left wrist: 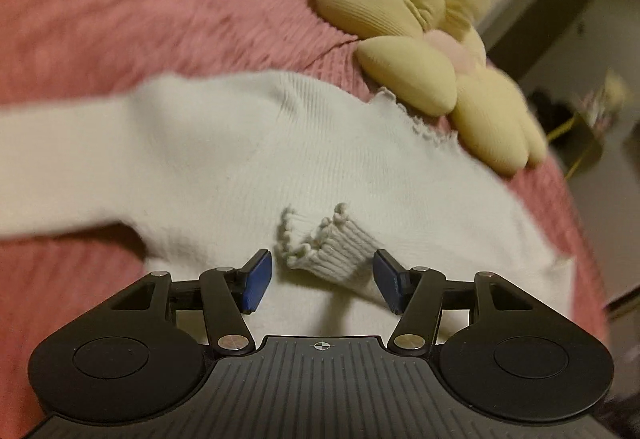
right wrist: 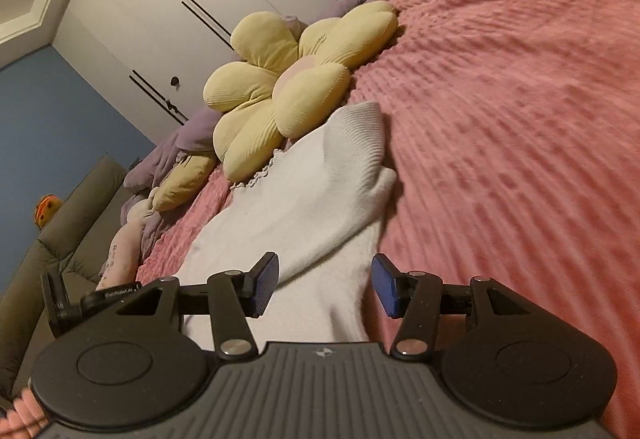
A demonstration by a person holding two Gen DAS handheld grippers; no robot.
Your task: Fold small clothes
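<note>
Left gripper [left wrist: 323,281] fingers spread, ribbed cuff [left wrist: 332,251] lay loose between them, unpinched. Right gripper [right wrist: 325,285] fingers spread over white sweater [right wrist: 296,195] on pink bedspread [right wrist: 500,119]. Beyond: yellow flower pillow [right wrist: 280,87] touching sweater's frilled edge.

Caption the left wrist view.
Open left gripper above the ribbed cuff of a white knitted sweater on pink bedspread.
</note>
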